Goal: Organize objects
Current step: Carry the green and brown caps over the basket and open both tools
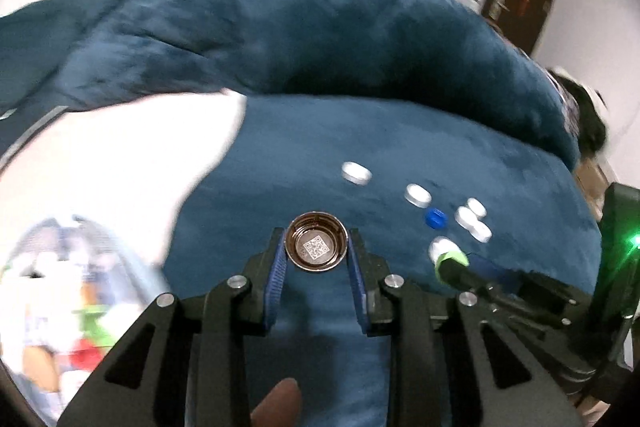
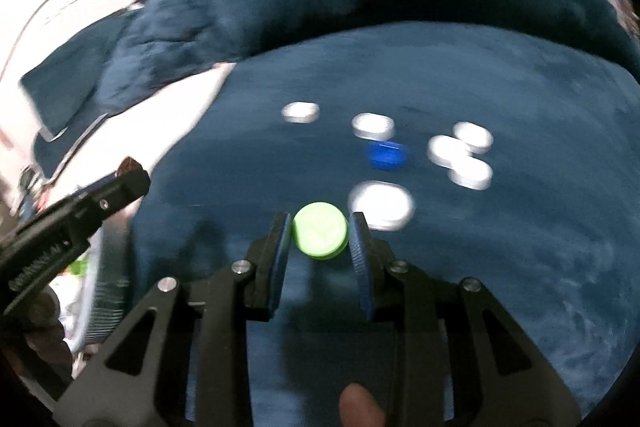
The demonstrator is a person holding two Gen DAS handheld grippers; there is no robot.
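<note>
My left gripper point(image 1: 317, 245) is shut on a brown bottle cap point(image 1: 316, 247), open side towards the camera, a QR code inside, held above the blue blanket point(image 1: 500, 259). My right gripper point(image 2: 319, 229) is shut on a green cap point(image 2: 320, 230); it also shows in the left wrist view point(image 1: 452, 259). Several white caps point(image 2: 372, 125) and one blue cap point(image 2: 387, 155) lie on the blanket ahead; the white caps point(image 1: 356, 172) and the blue cap point(image 1: 435, 218) show in the left wrist view too.
A basket point(image 1: 60, 291) with mixed coloured items sits low at the left. A white sheet point(image 1: 120, 163) lies left of the blanket. A bunched blue blanket fold point(image 1: 320, 39) rises behind the caps. The left gripper shows at the left of the right wrist view point(image 2: 80, 211).
</note>
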